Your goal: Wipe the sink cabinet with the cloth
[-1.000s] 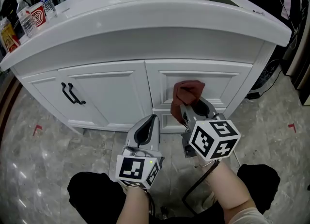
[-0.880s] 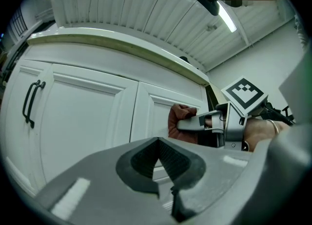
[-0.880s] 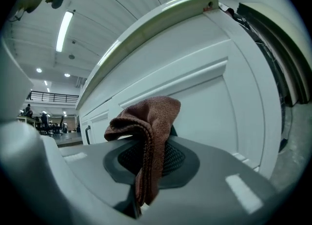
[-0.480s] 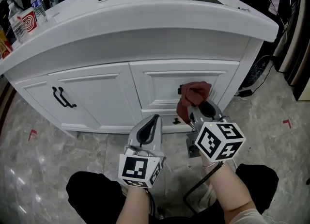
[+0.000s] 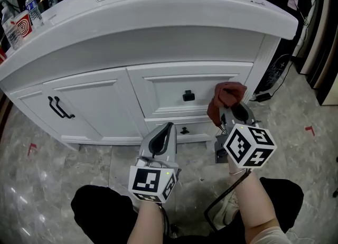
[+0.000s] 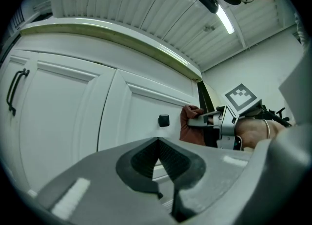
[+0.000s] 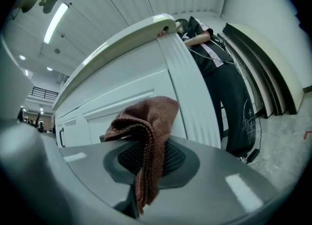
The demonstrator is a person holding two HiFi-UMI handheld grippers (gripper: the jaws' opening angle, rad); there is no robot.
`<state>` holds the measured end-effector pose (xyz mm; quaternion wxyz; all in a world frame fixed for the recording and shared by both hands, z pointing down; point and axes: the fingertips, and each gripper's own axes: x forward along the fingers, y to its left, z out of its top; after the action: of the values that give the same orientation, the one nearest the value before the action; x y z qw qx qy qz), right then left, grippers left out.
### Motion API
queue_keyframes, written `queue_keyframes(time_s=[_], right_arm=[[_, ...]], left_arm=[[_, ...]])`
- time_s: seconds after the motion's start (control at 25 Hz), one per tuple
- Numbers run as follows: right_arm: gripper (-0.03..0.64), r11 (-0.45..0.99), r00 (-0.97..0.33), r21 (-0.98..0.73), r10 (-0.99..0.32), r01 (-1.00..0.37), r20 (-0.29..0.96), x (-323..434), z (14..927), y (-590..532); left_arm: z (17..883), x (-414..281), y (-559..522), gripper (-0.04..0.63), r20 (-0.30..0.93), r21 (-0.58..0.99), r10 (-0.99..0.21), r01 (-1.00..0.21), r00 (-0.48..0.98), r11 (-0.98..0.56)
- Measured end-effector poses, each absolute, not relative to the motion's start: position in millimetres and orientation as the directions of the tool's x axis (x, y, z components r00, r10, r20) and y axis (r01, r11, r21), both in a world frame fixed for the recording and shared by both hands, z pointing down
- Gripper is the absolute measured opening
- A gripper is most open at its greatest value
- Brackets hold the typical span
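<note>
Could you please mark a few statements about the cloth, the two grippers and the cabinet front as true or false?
1. The right gripper is shut on the cloth. True.
2. The left gripper holds a sponge. False: its jaws are together with nothing between them.
3. The cloth lies against the upper drawer front, to the right of the black knob. True.
4. The cabinet door with the two black handles stands open. False: it is closed, flush with the cabinet front.
</note>
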<state>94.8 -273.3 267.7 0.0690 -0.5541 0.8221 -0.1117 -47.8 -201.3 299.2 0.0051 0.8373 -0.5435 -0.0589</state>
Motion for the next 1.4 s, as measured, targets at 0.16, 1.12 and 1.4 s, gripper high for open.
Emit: queue_keyframes(time_s=[0.16,1.12,1.4], right_arm=[[0.078,0.35,-0.367,-0.262,-0.93,-0.899,0.016,112.0,266.9,-270.2],[0.078,0.664,-0.7,-0.258,-0.711,-0.702,0.074,-109.8,328.1,-250.2],[0.08,0.666,-0.698,-0.242,-0.712,-0.705,0.073,-113.7,329.2,-252.6]], left_arm=[[304.4,-30.0,-203.5,0.0,-0.08,0.078,-0.902,-0.899,0.424,-0.43],[327.1,-161.2,-185.5,0.0,-0.045,0.098,-0.977,-0.972,0.21,-0.213],[335.0,-159.3,-189.2,0.0,-0.042,0.107,-0.97,-0.964,0.24,-0.244]])
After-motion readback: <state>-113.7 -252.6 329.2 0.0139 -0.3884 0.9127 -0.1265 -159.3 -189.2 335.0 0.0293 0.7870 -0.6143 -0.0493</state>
